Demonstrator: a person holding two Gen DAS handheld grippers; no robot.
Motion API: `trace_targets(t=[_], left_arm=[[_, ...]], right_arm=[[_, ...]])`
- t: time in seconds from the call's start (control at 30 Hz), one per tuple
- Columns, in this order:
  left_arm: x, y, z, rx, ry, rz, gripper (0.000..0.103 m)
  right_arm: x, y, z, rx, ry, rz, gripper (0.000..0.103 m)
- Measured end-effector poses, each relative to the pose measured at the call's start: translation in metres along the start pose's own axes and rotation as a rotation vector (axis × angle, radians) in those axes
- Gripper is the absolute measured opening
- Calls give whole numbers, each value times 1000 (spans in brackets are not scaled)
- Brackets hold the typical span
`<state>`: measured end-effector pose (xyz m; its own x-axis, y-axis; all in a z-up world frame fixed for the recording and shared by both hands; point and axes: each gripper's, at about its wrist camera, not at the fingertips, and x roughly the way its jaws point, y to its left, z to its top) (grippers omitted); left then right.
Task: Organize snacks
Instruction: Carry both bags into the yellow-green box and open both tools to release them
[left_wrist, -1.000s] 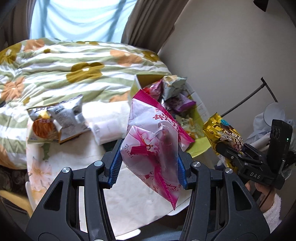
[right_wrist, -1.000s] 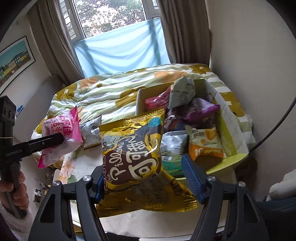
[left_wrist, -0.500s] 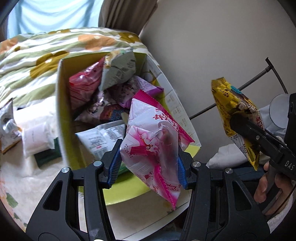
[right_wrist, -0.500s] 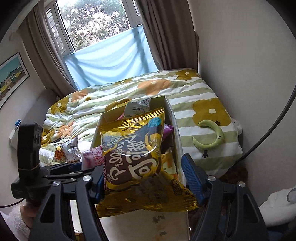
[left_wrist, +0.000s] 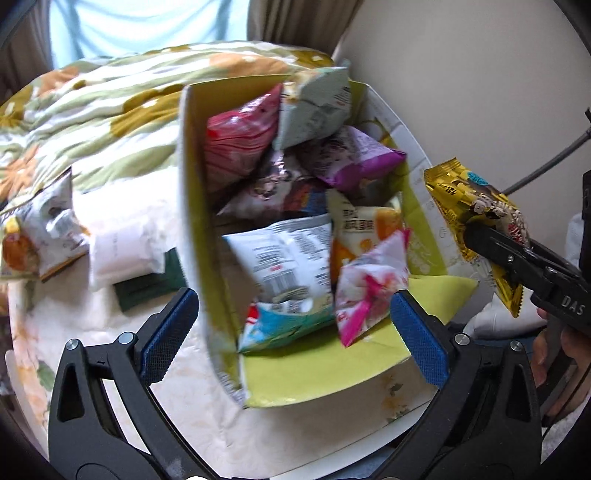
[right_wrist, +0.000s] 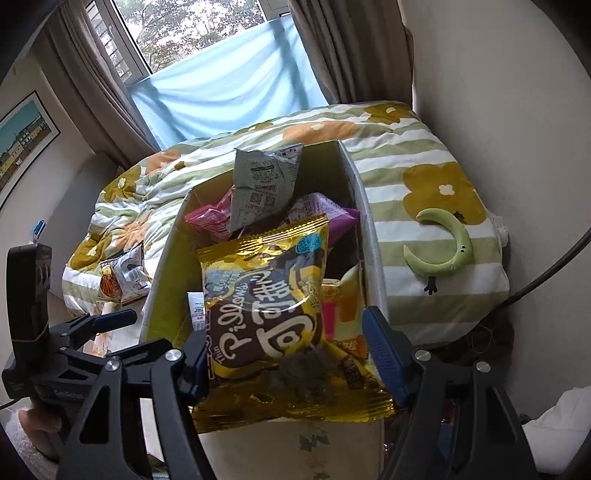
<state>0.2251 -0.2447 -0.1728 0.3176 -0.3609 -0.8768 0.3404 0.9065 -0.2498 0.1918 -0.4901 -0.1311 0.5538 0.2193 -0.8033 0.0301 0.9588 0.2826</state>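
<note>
Snack packets fill the open cardboard box (left_wrist: 192, 206); the pink-and-white packet (left_wrist: 369, 284) lies among them, long axis tilted, between the left gripper (left_wrist: 295, 325) whose jaws are opening, clear of it. The right gripper (right_wrist: 291, 350) clasps the upright gold cookie bag (right_wrist: 269, 299) above the box.

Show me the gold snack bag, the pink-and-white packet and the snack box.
gold snack bag (right_wrist: 266, 295), right wrist view, brown printed front.
pink-and-white packet (left_wrist: 369, 291), left wrist view, crinkled middle.
snack box (left_wrist: 190, 206), left wrist view, left wall.
</note>
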Motion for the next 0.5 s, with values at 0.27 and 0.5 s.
trace_targets(t=[0.27, 0.5], left_arm=[[-20, 20, 4, -16, -47, 75, 103], [-34, 27, 3, -12, -73, 106, 103]], right_arm=[[31, 28, 16, -56, 28, 14, 69], [41, 31, 16, -47, 17, 0, 102]])
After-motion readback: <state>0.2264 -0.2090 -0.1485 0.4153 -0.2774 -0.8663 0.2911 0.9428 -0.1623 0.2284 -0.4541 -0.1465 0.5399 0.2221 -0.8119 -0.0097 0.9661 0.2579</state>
